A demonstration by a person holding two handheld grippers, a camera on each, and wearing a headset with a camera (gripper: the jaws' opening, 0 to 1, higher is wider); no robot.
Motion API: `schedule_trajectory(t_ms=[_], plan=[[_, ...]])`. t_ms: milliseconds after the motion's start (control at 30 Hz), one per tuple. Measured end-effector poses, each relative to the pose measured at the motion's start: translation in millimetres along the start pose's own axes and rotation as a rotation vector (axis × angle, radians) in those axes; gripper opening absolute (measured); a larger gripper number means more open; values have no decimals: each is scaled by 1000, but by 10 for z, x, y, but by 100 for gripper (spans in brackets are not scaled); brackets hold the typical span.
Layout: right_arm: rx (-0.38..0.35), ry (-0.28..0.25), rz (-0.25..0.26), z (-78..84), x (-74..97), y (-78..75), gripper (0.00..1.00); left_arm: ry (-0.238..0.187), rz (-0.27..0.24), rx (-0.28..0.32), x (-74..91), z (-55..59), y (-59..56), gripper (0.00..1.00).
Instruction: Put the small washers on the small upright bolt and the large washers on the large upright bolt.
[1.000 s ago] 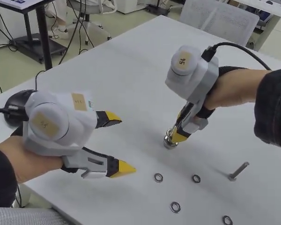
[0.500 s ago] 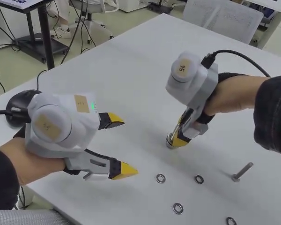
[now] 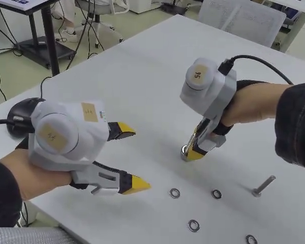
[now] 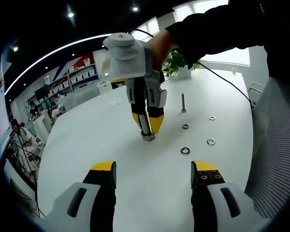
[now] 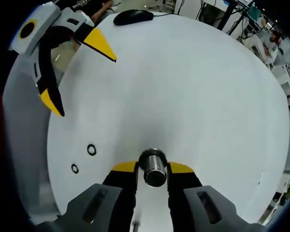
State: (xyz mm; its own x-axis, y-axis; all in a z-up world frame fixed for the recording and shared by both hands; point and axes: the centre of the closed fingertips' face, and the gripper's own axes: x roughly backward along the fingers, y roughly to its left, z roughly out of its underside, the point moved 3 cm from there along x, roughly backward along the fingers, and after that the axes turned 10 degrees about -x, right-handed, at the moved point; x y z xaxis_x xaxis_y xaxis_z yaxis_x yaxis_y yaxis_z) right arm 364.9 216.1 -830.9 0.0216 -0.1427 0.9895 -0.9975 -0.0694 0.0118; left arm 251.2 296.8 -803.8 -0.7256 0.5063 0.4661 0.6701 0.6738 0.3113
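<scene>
My right gripper (image 3: pixel 192 151) is shut on the large bolt (image 3: pixel 185 150), holding it nearly upright with its head down on the white table (image 3: pixel 142 66). In the right gripper view the large bolt (image 5: pixel 154 176) shows end-on between that gripper's (image 5: pixel 153 166) yellow tips. From the left gripper view, the right gripper (image 4: pixel 147 126) stands over the large bolt (image 4: pixel 148 137). The small bolt (image 3: pixel 262 186) (image 4: pixel 183 102) stands on its head to the right. Several washers (image 3: pixel 175 193) (image 4: pixel 185 151) (image 5: pixel 91 150) lie flat near the front edge. My left gripper (image 3: pixel 132 156) (image 4: pixel 154 168) hovers open, holding nothing.
A black computer mouse (image 3: pixel 18 114) (image 5: pixel 133 17) lies at the table's left edge behind my left hand. A grey mesh chair back (image 3: pixel 244 20) stands beyond the far side. The floor to the left holds table legs and cables (image 3: pixel 46 46).
The right gripper has shifted only slightly with the large bolt, keeping its head on the table. The left gripper stays open in the same place.
</scene>
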Motion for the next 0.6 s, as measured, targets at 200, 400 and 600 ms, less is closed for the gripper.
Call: schedule_trajectory(t_ms=[200, 400, 600], plan=[[4, 1, 13, 22, 13, -46, 30, 2, 3, -4, 1, 1, 0, 62], [-12, -9, 26, 63, 82, -76, 30, 4, 8, -12, -3, -18, 5, 62], [-36, -15, 38, 165, 172, -82, 30, 7, 15, -24, -1, -54, 12, 62]])
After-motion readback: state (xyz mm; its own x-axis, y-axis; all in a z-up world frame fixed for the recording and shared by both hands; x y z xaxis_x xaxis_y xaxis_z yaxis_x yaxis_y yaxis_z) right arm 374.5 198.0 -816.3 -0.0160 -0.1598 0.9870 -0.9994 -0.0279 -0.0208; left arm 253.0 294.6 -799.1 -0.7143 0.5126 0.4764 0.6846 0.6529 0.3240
